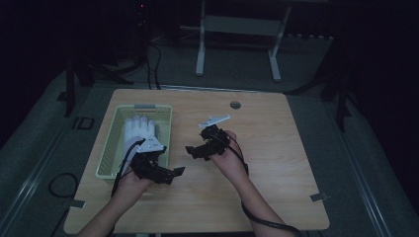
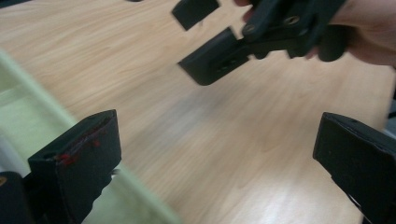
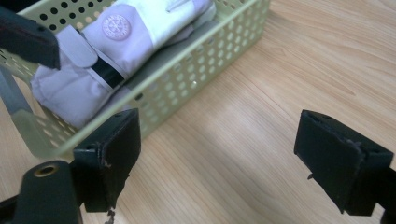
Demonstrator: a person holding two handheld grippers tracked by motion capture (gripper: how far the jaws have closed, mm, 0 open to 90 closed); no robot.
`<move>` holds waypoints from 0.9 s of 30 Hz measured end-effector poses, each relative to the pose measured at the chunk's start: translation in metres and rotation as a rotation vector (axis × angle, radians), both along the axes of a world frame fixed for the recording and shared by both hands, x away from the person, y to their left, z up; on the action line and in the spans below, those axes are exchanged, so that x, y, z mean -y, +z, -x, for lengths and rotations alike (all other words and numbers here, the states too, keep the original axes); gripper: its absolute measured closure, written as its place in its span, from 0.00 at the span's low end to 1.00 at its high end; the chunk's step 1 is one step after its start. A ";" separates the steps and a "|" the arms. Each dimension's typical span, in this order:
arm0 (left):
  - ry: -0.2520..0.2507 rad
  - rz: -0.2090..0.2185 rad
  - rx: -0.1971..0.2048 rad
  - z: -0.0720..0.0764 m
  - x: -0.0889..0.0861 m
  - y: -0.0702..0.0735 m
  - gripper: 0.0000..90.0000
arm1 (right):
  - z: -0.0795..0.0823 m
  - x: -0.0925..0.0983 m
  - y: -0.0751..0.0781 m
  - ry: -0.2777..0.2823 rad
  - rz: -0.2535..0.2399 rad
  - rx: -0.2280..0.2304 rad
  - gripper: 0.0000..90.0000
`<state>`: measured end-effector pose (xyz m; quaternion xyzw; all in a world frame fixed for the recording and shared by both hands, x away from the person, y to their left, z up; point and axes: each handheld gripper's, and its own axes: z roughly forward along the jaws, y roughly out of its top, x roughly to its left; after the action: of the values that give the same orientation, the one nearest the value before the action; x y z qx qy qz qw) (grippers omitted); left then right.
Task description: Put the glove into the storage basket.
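In the high view, a pale green perforated basket (image 1: 111,148) sat on the left part of the wooden surface (image 1: 276,163), and inside it lay a white padded glove (image 1: 140,129) with its finger end pointing away from the person. The left gripper (image 1: 174,173) hovered at the basket's near right corner, and the right gripper (image 1: 193,151) hung just beside it over bare wood; neither held anything. In the left gripper view, that gripper's 2 black fingers (image 2: 77,156) stood wide apart with bare wood between them, a strip of the basket's green rim (image 2: 32,88) ran along the left edge, and the right gripper (image 2: 205,42) showed ahead, its fingers also parted. In the right gripper view, its 2 fingers (image 3: 114,149) were spread wide and empty above the surface, aimed toward the basket wall (image 3: 196,60); the glove (image 3: 121,42) lay behind it, showing a round printed logo, a dark strap band and a quilted lilac cuff. The glove looked soft, light and compressible, likely to sag and fold when lifted, and not fragile. Its fabric seemed matte enough to grip without slipping. The cuff end near the basket's close corner, or the thick padded back by the strap, looked the best place to pinch, since a deep bite on bunched padding would probably hold better than a thin finger tip
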<state>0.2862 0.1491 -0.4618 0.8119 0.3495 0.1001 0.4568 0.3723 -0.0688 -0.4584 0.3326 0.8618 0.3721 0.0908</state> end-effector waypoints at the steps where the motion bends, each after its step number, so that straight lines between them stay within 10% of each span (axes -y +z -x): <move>1: -0.015 0.008 -0.003 0.001 0.003 0.000 0.01 | 0.000 0.000 0.000 0.000 0.000 0.000 0.16; 27: -0.192 -0.006 -0.013 0.008 0.085 -0.023 0.01 | 0.020 0.086 -0.032 -0.036 -0.034 0.021 0.16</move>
<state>0.2780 0.0636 -0.4849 0.8436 0.2729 0.0516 0.4596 0.3527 -0.1552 -0.4908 0.3455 0.8483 0.3884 0.1008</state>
